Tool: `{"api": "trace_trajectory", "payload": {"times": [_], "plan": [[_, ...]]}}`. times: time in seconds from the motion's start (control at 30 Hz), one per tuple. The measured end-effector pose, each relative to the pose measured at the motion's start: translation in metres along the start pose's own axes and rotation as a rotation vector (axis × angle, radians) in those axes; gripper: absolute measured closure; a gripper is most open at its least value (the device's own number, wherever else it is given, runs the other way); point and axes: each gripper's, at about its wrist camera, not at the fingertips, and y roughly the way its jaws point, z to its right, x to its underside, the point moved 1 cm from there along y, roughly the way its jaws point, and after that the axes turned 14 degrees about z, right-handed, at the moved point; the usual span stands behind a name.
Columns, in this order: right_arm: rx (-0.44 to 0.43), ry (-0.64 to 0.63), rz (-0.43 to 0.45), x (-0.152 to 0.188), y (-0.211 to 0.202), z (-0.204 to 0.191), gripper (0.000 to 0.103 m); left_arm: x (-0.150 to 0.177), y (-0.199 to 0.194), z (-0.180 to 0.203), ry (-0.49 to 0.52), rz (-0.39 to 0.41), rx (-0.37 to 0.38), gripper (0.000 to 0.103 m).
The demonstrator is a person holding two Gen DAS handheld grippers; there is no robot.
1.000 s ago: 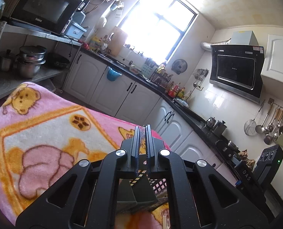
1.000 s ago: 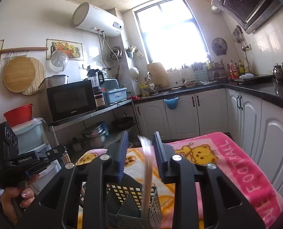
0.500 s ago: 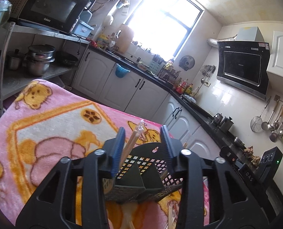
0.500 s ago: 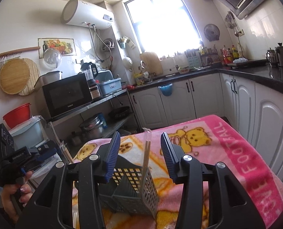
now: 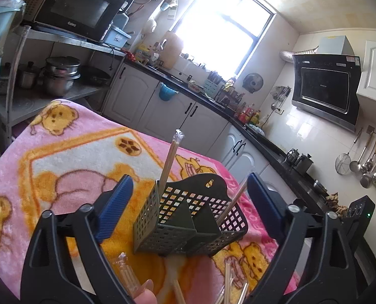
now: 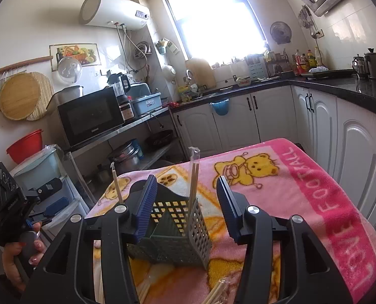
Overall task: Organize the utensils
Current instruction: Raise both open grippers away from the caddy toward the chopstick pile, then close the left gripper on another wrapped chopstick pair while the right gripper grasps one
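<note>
Pink bear blanket [image 5: 69, 157] covers the table; the dark perforated utensil caddy [image 5: 188, 225] stands upright on it near the front edge, w/ loose wrapped chopsticks [image 5: 128, 276] lying just in front. L gripper [image 5: 188, 202] has jaws wide & opening, caddy between them but pads not touching; R gripper [image 6: 186, 207] jaws approx half apart, opening, straddling the caddy w/o pressing. One wrapped chopstick pair [image 5: 170, 160] stands in the caddy's left compartment, another [image 5: 232, 200] leans in the right.

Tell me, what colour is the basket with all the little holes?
The basket is dark green, with a square-hole grid. It shows best in the left wrist view.
</note>
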Motion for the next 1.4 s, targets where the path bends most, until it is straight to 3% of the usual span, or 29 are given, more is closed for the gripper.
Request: {"api": "trace_trajectory", "payload": {"times": [0.13,1.4], "plan": [[-0.007,-0.012,-0.012,0.003,-0.004,-0.003,0.052,0.006,-0.006,0.0,0.005,-0.006,-0.013,0.011],[-0.153,-0.135,-0.311,0.077,0.006,-0.062,0.05,0.065,-0.041,-0.059,-0.025,-0.167,-0.232,0.011]]}}
